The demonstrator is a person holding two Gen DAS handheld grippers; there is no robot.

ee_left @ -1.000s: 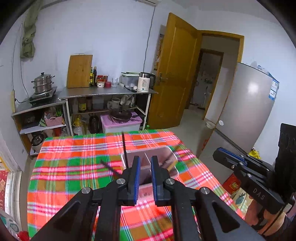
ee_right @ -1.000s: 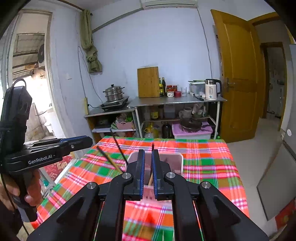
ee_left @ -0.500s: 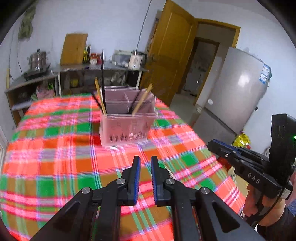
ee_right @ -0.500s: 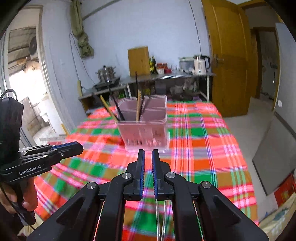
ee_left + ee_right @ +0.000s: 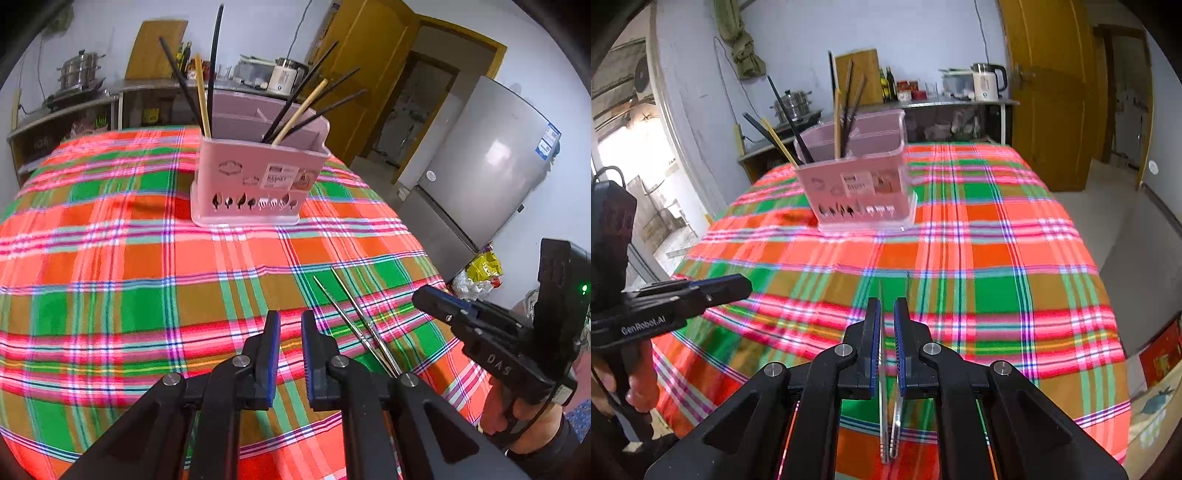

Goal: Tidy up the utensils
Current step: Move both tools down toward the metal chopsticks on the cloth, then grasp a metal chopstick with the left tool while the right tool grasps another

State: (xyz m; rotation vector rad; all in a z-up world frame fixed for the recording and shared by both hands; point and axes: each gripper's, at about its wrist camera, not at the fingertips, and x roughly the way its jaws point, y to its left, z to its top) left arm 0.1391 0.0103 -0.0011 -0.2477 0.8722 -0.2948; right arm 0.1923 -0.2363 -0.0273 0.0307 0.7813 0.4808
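Your left gripper (image 5: 287,321) sits at the bottom centre of its frame, above the plaid tablecloth (image 5: 110,258), and its two blue-edged fingers stand a little apart with only cloth showing between them. Your right gripper (image 5: 886,310) is also low in the centre of its own frame; its fingers are nearly together, with a narrow gap. Two metal chopsticks (image 5: 886,424) lie on the cloth under this gripper, and in the right wrist view they run through the gap toward the bottom edge, but you cannot tell from this angle if the fingers touch them or only hover above. In the left wrist view the same metal chopsticks (image 5: 354,325) appear right of centre, side by side, just left of the right gripper (image 5: 436,301), which enters from the right edge. The pink utensil basket (image 5: 258,177) stands upright in the upper middle of the frame, well apart from both grippers. Inside it, dark chopsticks (image 5: 212,66) and wooden chopsticks (image 5: 201,92) lean in the left compartment, and more lean out to the right. A grey fridge (image 5: 491,173) is at the right, and a yellow door (image 5: 1049,92) is in the upper right of the right wrist view.
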